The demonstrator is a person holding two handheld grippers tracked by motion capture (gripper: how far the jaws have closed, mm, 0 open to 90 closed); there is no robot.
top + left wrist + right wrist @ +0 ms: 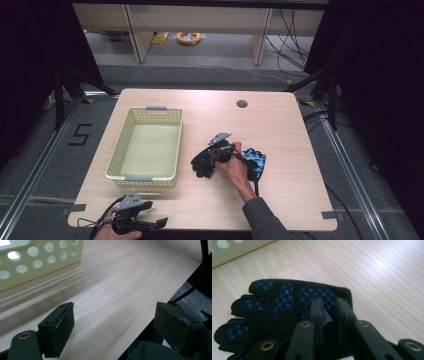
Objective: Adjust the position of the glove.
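My right tongs (329, 312) are pinching a fold of the black glove (287, 305) that lies flat on the worktop (280, 125) just right of the basket (165, 116), gathering fabric so it should lift cleanly. A blue glove (257, 161) lies beyond it. My left tongs (150, 222) rest spread, near the basket's front corner.

You're in a lab recording bay: wooden table (280, 125) on taped grey floor, metal floor rails (350, 165), black curtains (385, 75) both sides, loose cables (290, 30), a taped "5" marker (80, 134).
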